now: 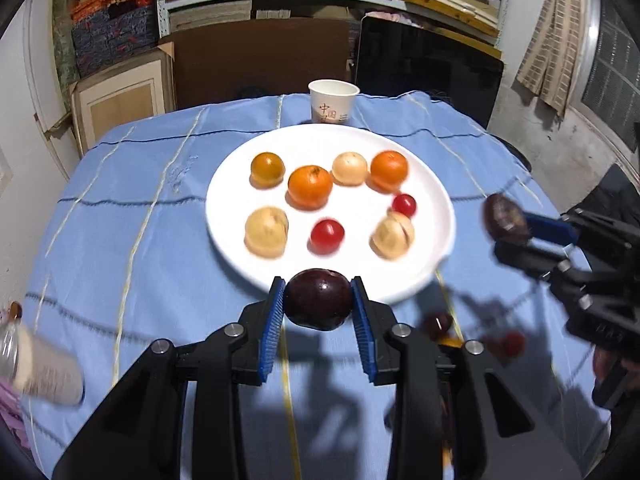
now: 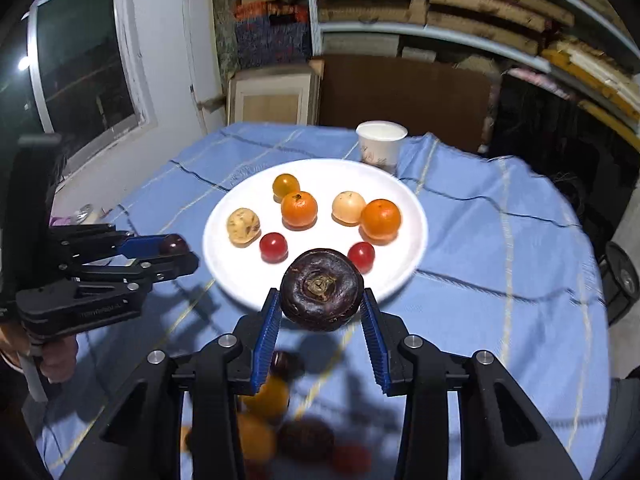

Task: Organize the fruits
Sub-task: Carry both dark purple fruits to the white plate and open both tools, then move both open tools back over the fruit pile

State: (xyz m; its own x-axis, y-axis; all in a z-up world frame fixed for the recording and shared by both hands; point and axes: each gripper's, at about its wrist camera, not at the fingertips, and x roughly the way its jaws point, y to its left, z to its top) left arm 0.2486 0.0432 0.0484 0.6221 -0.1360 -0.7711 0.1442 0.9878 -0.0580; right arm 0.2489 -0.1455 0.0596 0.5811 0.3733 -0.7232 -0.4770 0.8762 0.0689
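Note:
A white plate (image 1: 240, 184) (image 2: 224, 240) holds several fruits: oranges (image 1: 310, 186), pale round fruits (image 1: 266, 230) and red cherry tomatoes (image 1: 327, 236). My left gripper (image 1: 318, 304) is shut on a dark purple fruit (image 1: 319, 299), held over the plate's near rim. It also shows in the right wrist view (image 2: 174, 246). My right gripper (image 2: 320, 306) is shut on a dark, wrinkled, purple-brown fruit (image 2: 321, 289) above the plate's near edge. It shows at the right of the left wrist view (image 1: 506, 220).
A paper cup (image 1: 333, 101) (image 2: 380, 146) stands behind the plate on the blue checked tablecloth (image 1: 140, 208). Loose fruits (image 2: 266, 396) lie on the cloth near me. A plastic bottle (image 1: 36, 364) lies at the left edge. Shelves and boxes stand behind the table.

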